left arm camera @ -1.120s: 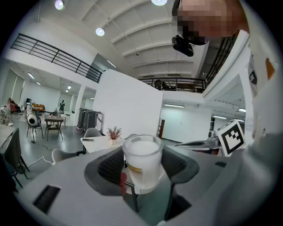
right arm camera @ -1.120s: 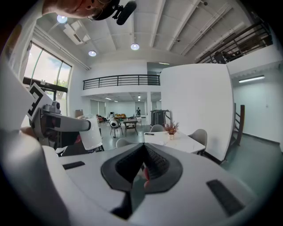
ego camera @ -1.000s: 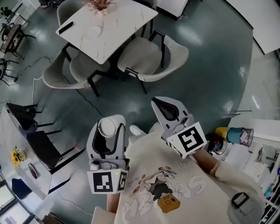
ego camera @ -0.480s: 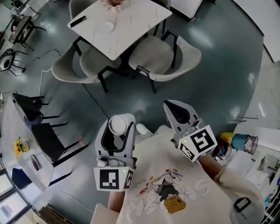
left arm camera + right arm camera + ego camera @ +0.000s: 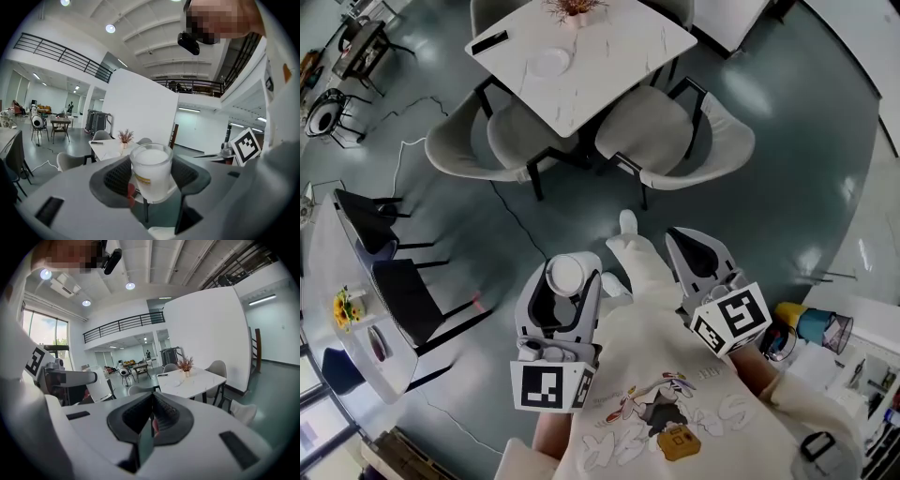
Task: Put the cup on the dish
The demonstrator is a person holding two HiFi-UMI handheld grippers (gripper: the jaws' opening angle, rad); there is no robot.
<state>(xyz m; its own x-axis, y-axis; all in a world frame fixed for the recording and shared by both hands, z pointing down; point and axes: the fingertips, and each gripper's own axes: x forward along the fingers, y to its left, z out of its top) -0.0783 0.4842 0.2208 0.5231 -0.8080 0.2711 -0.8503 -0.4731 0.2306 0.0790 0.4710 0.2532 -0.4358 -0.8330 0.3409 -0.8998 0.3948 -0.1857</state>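
The cup (image 5: 151,171) is clamped in the left hand-held gripper (image 5: 565,279); the right hand-held gripper (image 5: 692,242) is closed, empty. The twelve-o'clock dish (image 5: 550,62) must be reached.

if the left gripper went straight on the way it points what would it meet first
Beyond the cup it holds, the way looks free across the floor; then probably a grey chair at the white table, though depth is unclear.

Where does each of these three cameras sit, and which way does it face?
Head view: on the person's head, facing steeply down at the left gripper, right gripper, shirt and floor.
Left gripper view: on that gripper, facing along fingers gripping the cup.
Right gripper view: on that gripper, facing along closed fingers.
Shared: all show the white table.
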